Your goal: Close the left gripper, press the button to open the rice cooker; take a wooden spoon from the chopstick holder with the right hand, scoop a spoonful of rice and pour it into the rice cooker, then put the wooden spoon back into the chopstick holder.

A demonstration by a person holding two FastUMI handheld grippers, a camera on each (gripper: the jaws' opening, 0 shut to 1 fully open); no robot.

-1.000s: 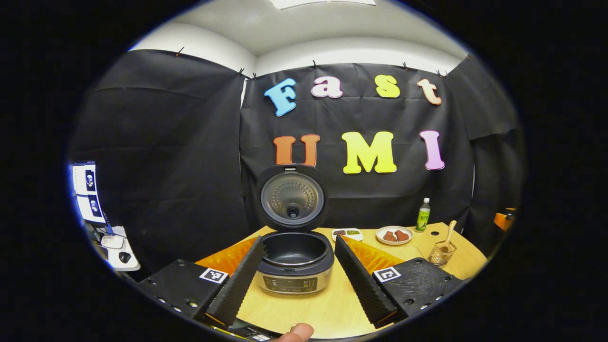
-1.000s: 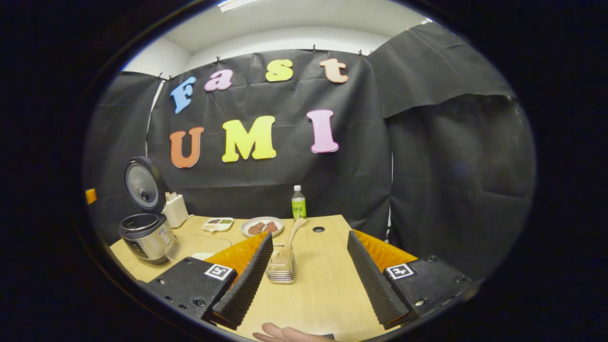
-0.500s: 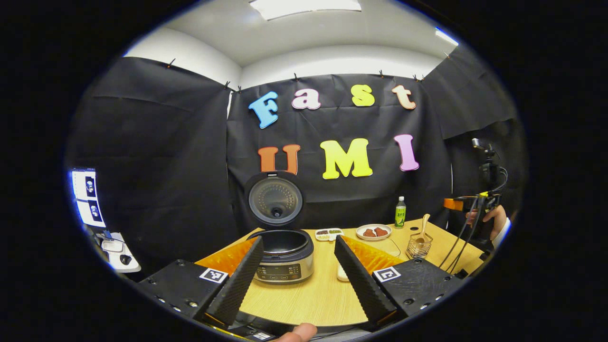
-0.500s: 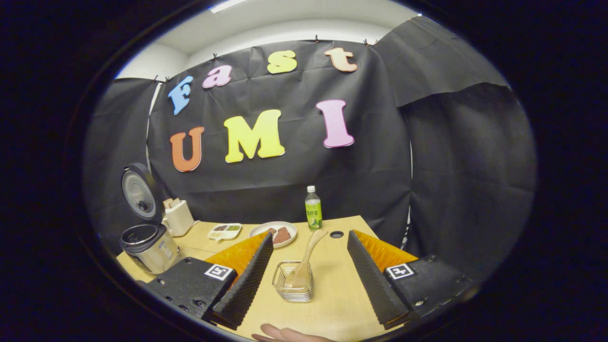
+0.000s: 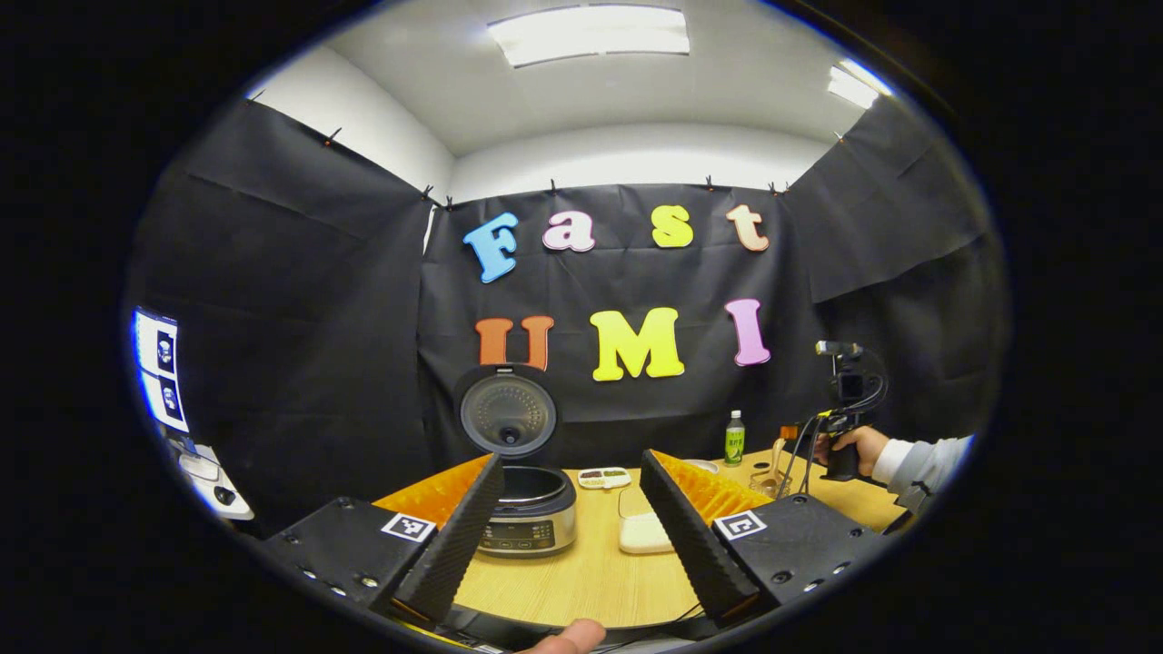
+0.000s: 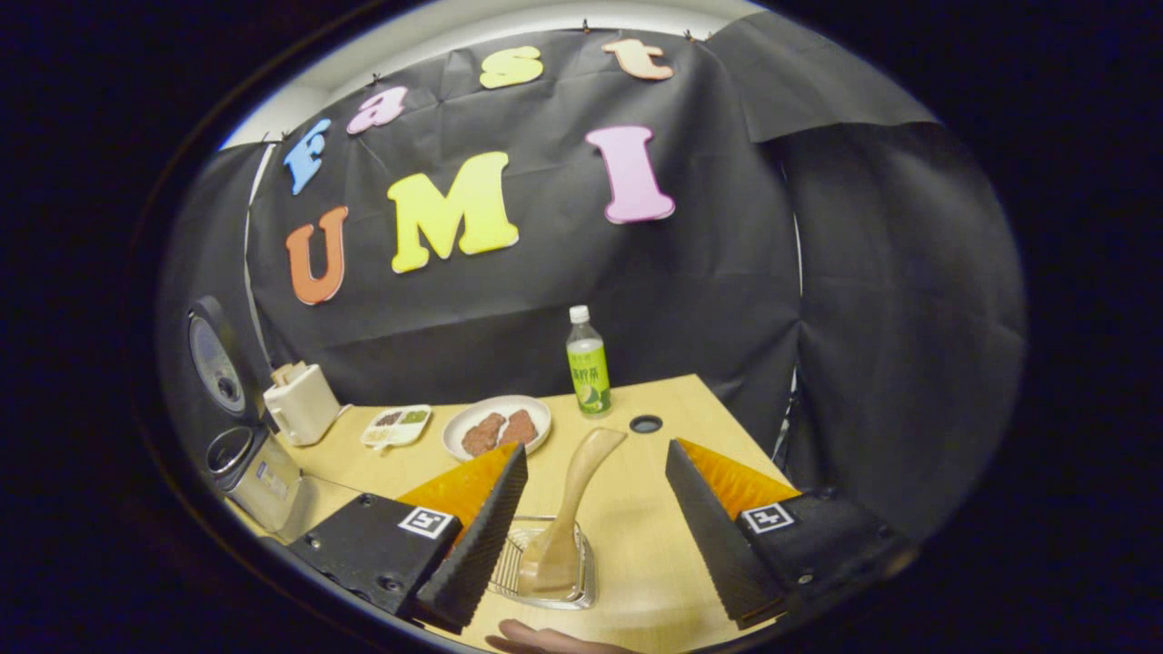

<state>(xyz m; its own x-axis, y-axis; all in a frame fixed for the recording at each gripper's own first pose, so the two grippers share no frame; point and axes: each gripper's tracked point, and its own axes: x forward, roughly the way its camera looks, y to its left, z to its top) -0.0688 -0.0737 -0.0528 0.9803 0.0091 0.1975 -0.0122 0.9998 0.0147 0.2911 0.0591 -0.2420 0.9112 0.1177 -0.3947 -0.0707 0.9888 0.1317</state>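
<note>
The rice cooker (image 5: pixel 527 510) stands on the wooden table (image 5: pixel 591 572) with its lid (image 5: pixel 507 413) swung up, seen between my left gripper's fingers. My left gripper (image 5: pixel 571 456) is open and empty, held back from the cooker. A white container of rice (image 5: pixel 643 531) sits right of the cooker. In the right gripper view, the wooden spoon (image 6: pixel 571 504) leans in the wire chopstick holder (image 6: pixel 545 574). My right gripper (image 6: pixel 596 446) is open, with the top of the spoon's handle between its fingertips and untouched. The cooker (image 6: pixel 256 465) is at the far left of that view.
A green bottle (image 6: pixel 587 363), a plate of brown food (image 6: pixel 498 427), a small divided dish (image 6: pixel 397 425) and a white box-like appliance (image 6: pixel 300 402) line the table's far side. A cable hole (image 6: pixel 646 423) is near the bottle. A hand (image 5: pixel 852 445) holds the other gripper at the right.
My left gripper has drawn back, so the cooker looks smaller and farther. My right gripper has moved forward and down to the holder, and the spoon's handle now lies between its fingers.
</note>
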